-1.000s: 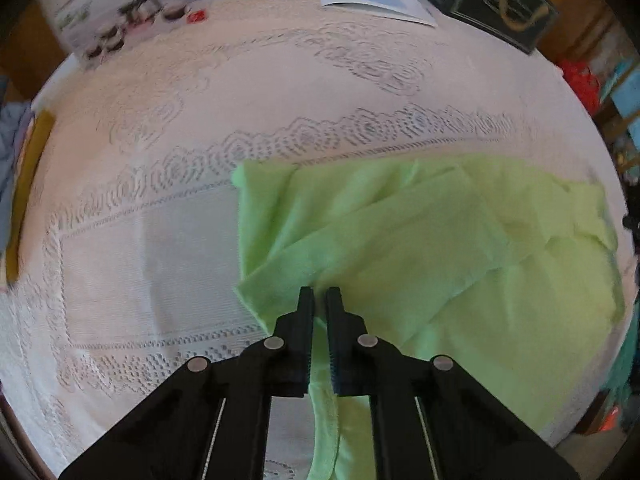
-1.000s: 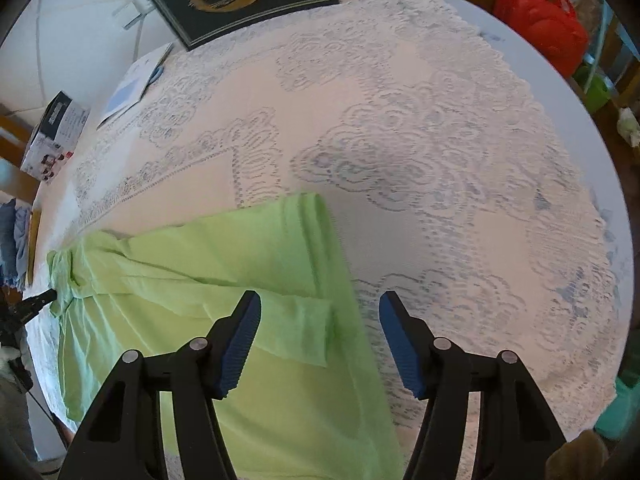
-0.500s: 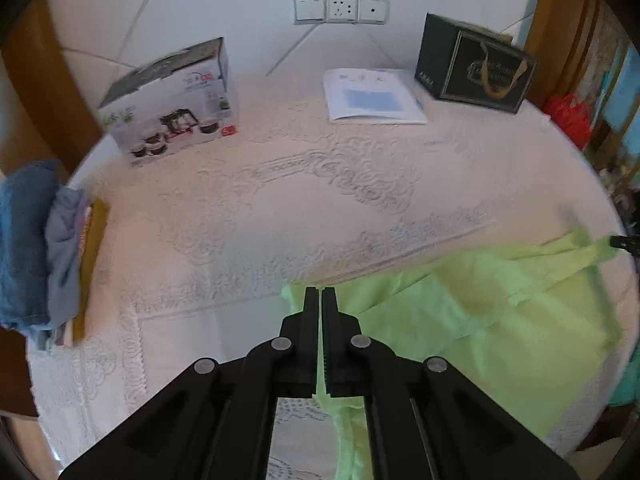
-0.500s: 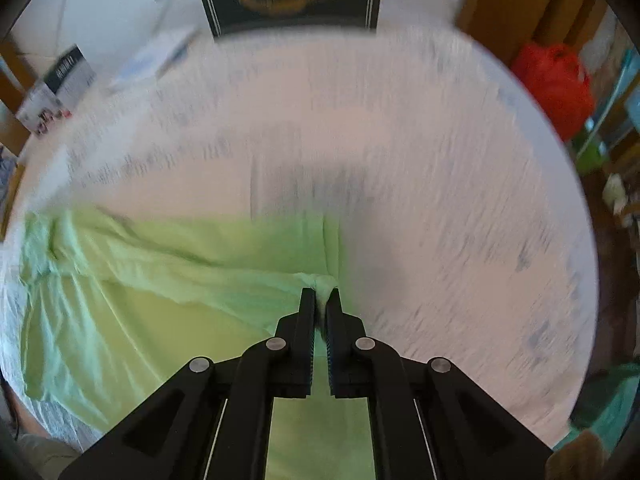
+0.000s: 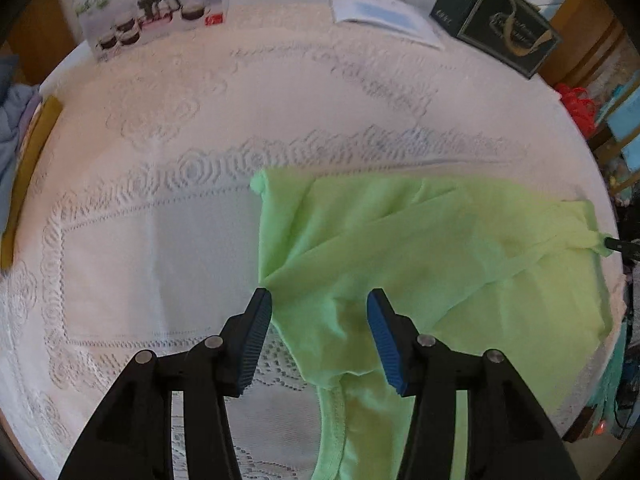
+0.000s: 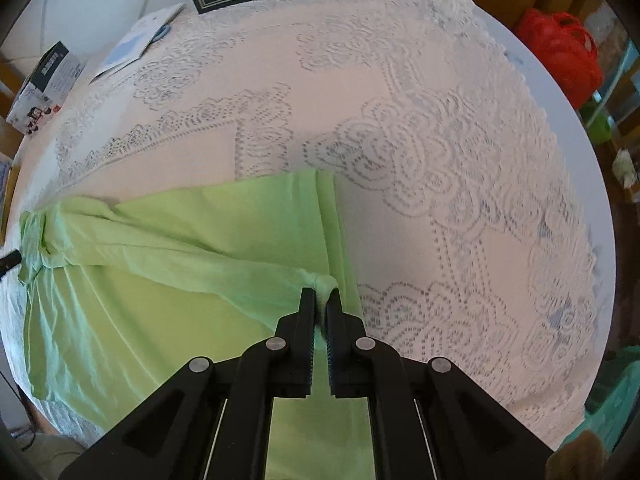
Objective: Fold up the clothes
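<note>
A light green garment (image 5: 420, 248) lies partly folded on the white lace tablecloth (image 5: 140, 240), a sleeve laid across its body. My left gripper (image 5: 319, 304) is open, its fingers standing either side of the garment's left fold just above the cloth. In the right wrist view the same garment (image 6: 160, 280) spreads to the left. My right gripper (image 6: 321, 298) is shut on a bunched end of the green sleeve (image 6: 323, 281) near the garment's right edge.
At the table's far edge stand a printed cookware box (image 5: 152, 4), a white booklet (image 5: 384, 12) and a dark gift bag (image 5: 504, 36). Blue clothes (image 5: 10, 120) and a yellow board (image 5: 28, 168) lie at the left. A red bag (image 6: 560, 56) sits beyond the table.
My left gripper was shut on the garment's fold and has opened, letting it drop onto the garment. My right gripper closed on the sleeve end and still holds it.
</note>
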Tool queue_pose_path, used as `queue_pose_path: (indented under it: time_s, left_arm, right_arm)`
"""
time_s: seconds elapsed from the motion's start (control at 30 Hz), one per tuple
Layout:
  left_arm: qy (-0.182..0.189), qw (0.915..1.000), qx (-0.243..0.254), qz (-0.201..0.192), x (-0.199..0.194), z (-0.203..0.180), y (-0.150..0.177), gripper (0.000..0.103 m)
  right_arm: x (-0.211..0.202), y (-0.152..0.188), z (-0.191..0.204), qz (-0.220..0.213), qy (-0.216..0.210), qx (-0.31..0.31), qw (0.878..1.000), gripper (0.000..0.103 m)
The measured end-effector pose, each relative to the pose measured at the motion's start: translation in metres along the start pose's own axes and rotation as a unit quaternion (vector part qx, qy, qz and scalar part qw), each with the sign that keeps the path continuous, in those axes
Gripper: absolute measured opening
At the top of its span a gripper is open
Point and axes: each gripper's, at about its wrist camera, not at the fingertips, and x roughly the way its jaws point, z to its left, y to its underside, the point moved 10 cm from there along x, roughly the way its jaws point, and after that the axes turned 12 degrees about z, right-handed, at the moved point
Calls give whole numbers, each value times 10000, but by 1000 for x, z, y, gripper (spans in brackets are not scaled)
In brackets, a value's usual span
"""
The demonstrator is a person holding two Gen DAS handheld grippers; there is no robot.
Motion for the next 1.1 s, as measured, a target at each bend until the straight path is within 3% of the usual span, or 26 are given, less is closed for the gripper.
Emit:
queue_pose_path:
  time_s: [0.27, 0.43, 0.53, 0.63, 0.77, 0.8, 0.83, 0.9, 1.1]
  left_arm:
    - [-18, 9994, -124, -311, -11, 7, -7, 50]
    - [158, 9978, 361, -534, -22, -18, -23, 50]
    - [101, 9970, 619, -452, -14, -29, -33, 51]
    - [-126, 9979, 634, -91, 6, -23, -36, 51]
    - [-229, 9966, 762, 231, 16, -26, -20, 50]
    - [-372, 9958, 802, 254, 16, -26, -16, 32]
    - [-464, 9952, 818, 275, 15, -27, -13, 7]
    - [-438, 9959, 739, 269, 9, -28, -11, 7]
    - [-483, 9945, 663, -657, -67, -38, -44, 7]
  right_arm:
    - [5, 3, 0, 29, -59, 23, 10000, 6]
    - [10, 6, -2, 81, -102, 44, 9999, 6]
    - [12, 7, -2, 110, -115, 49, 9999, 6]
    - [13, 6, -4, 111, -144, 73, 9998, 6]
    - [13, 6, -5, 90, -161, 93, 9998, 6]
    - [13, 6, -5, 77, -168, 104, 9998, 6]
    - [13, 5, -5, 62, -169, 117, 9998, 6]
    - [10, 3, -5, -27, -145, 136, 9998, 6]
    - [-43, -21, 0, -765, -123, -7, 9970, 6]
